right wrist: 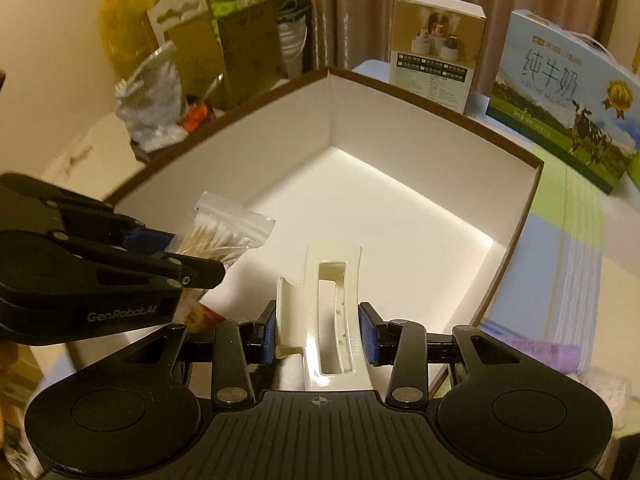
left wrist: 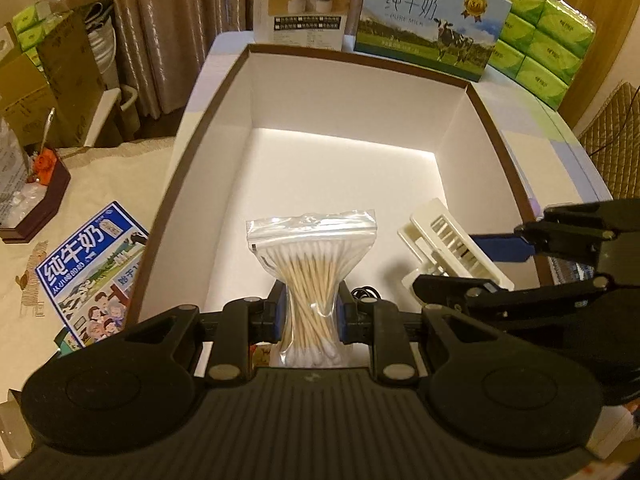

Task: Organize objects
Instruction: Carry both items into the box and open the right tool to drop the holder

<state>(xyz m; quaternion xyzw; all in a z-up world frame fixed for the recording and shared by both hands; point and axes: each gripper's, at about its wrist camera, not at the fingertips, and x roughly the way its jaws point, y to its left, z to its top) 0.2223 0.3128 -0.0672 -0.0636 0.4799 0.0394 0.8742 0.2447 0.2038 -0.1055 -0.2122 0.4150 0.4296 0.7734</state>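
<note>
**A:** What is gripped by the left gripper (left wrist: 309, 316)?

**B:** A clear zip bag of cotton swabs (left wrist: 310, 276) is clamped at its waist between the two blue pads, so that the bag is pinched into an hourglass shape. It is held upright above the near edge of the open box (left wrist: 208, 120), whose walls are white inside and brown along the rim.

**A:** And the right gripper (right wrist: 318, 334)?

**B:** A cream plastic hair claw clip (right wrist: 328, 320) is grasped there, with one pad pressed against each of its sides. The clip is likewise held over the near part of the box, just beside the swab bag.

**A:** What is seen in the box?

**B:** The white floor is lit brightly toward its far side.

**A:** What is placed behind the box?

**B:** A blue milk carton (left wrist: 432, 20) with a cow printed on it and a smaller white-and-tan carton (left wrist: 306, 4) are stood just past the far wall.
</note>
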